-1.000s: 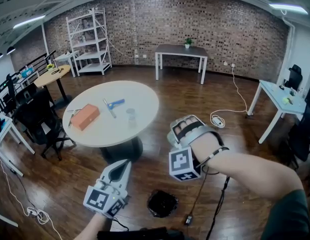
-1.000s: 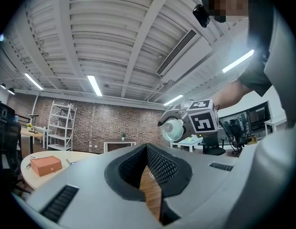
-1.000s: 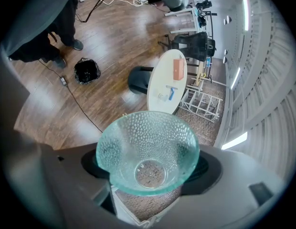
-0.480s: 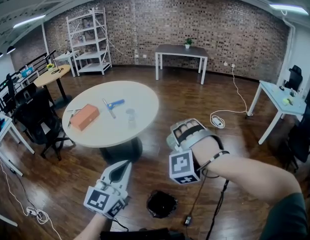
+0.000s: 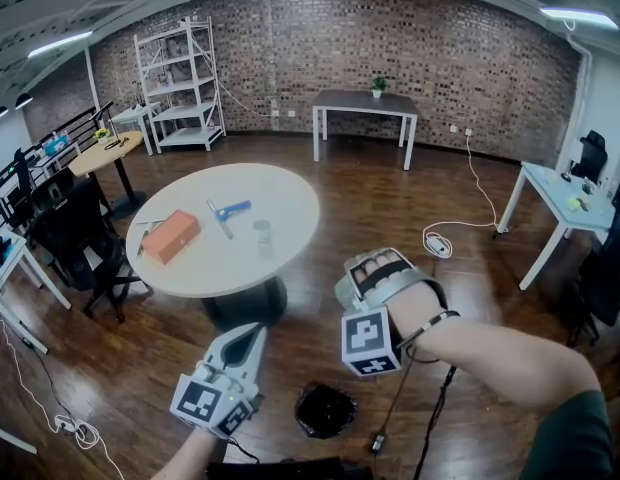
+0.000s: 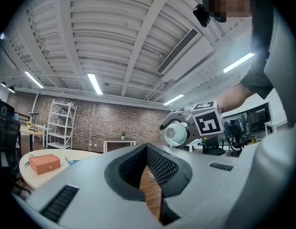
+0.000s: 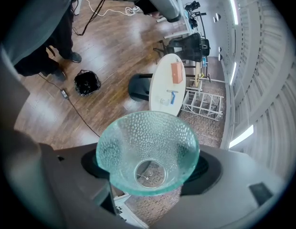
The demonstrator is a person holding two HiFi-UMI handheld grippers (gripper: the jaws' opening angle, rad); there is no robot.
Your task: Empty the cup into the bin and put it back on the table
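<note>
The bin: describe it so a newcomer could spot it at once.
Start at the round white table on the wooden floor. Nearer the camera than its dark pedestal stands a small black bin with a crinkled black liner. Unlike the thin black cable beside it, it is squat and open-topped.

My pale grey moulded-plastic left tongs (image 5: pixel 250 334) and right tongs (image 5: pixel 374 266) each carry a white cube with black square markers (image 5: pixel 368 340); a dark grey-green sleeve (image 5: pixel 582 436) covers my right upper arm.

The cup (image 7: pixel 147 149) is clear, dimpled, green-tinted glass. The floor (image 5: pixel 370 198) is glossy dark wood planks; the round surface (image 5: pixel 285 208) is smooth matt white; the back wall (image 5: pixel 440 48) is rough brick.
</note>
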